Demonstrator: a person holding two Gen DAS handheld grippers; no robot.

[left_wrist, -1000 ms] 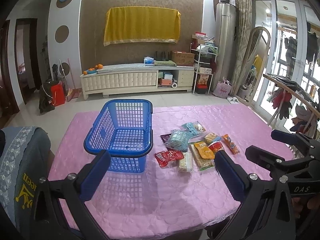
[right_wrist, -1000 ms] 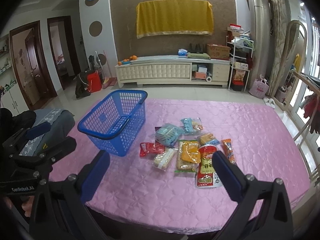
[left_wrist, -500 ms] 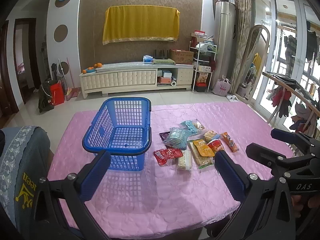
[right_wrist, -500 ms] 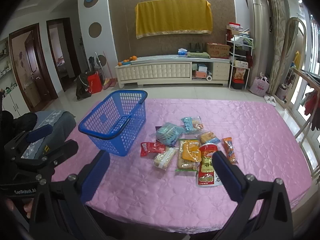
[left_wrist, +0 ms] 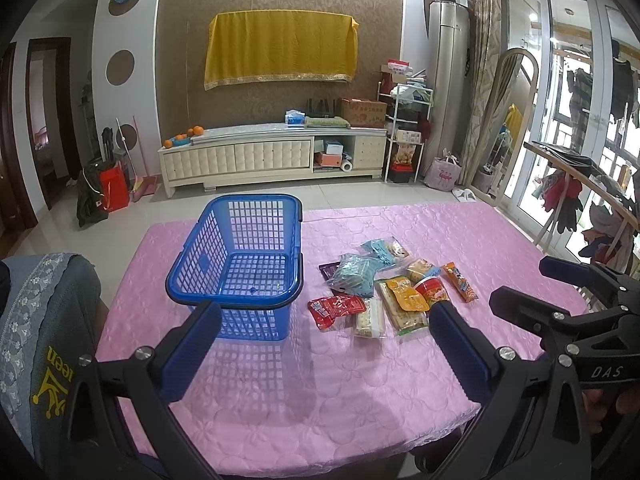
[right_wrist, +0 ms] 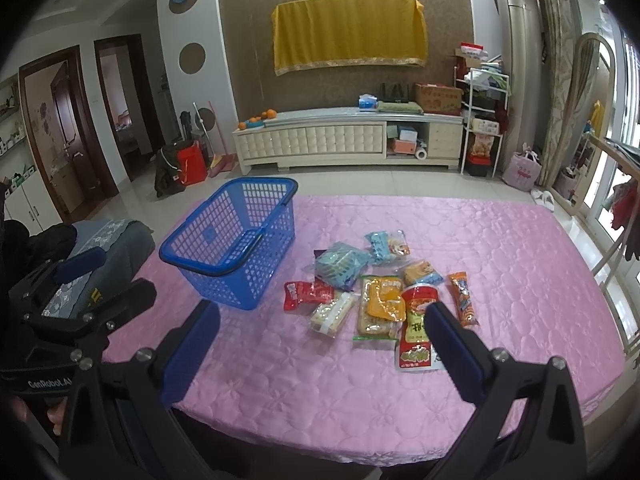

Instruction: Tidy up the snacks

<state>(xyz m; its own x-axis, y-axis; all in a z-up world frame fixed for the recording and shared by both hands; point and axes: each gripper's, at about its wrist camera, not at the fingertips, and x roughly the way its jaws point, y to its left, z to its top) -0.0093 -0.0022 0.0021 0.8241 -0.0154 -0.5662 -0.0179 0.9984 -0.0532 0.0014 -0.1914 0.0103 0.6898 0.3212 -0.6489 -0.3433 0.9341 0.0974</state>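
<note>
Both claws spread wide, nothing held: left claw (left_wrist: 324, 334) and right claw (right_wrist: 320, 330) hang above the near edge of the worktop (right_wrist: 500, 248), pink quilted cover. Blue basket (left_wrist: 240, 264) upright on the left side, no snacks in it. Snack packets (right_wrist: 376, 288) lie in a loose cluster just right of the basket; the red packet (left_wrist: 336, 309) lies nearest it, not touching. Long orange packet (right_wrist: 463, 299) on the cluster's right edge.
</note>
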